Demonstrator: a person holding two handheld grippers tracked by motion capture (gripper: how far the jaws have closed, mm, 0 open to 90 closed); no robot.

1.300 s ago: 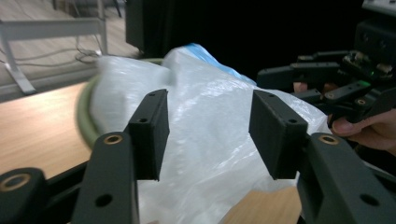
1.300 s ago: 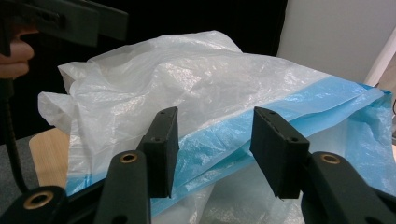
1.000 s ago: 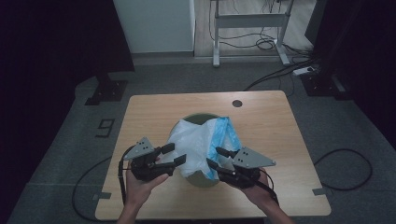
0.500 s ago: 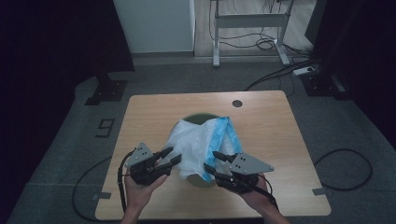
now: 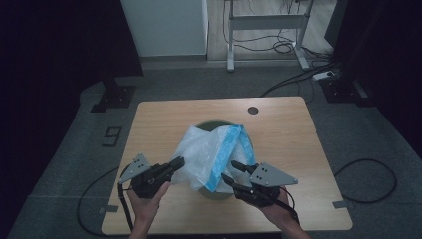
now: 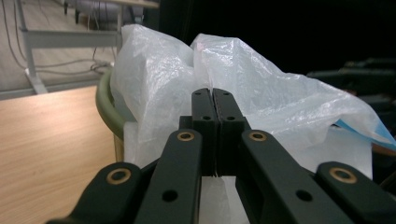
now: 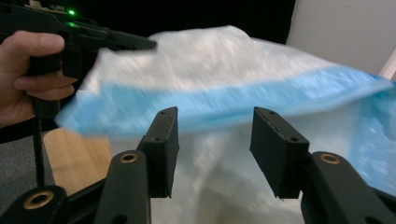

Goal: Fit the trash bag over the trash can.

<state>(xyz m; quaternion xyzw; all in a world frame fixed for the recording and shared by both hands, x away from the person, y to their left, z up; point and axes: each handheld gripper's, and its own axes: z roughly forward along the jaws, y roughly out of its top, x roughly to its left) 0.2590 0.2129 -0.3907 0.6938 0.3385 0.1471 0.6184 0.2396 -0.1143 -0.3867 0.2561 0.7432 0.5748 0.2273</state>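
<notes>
In the high view the bag (image 5: 209, 154), white plastic with a blue band, lies over the green bin (image 5: 219, 191) at the centre of the worktop (image 5: 278, 134). The left hand-held gripper (image 5: 177, 163), lower left of centre, has just been closing; its jaws meet with bag film (image 6: 261, 98) right at their tips, and whether film is pinched I cannot tell. The right hand-held gripper (image 5: 234, 172), lower right, stands half open at the bag's blue edge (image 7: 224, 100), pressing nothing.

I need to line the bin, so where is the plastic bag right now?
High view: the bag is draped over the green bin at the table's near middle, between the left gripper and right gripper.
</notes>
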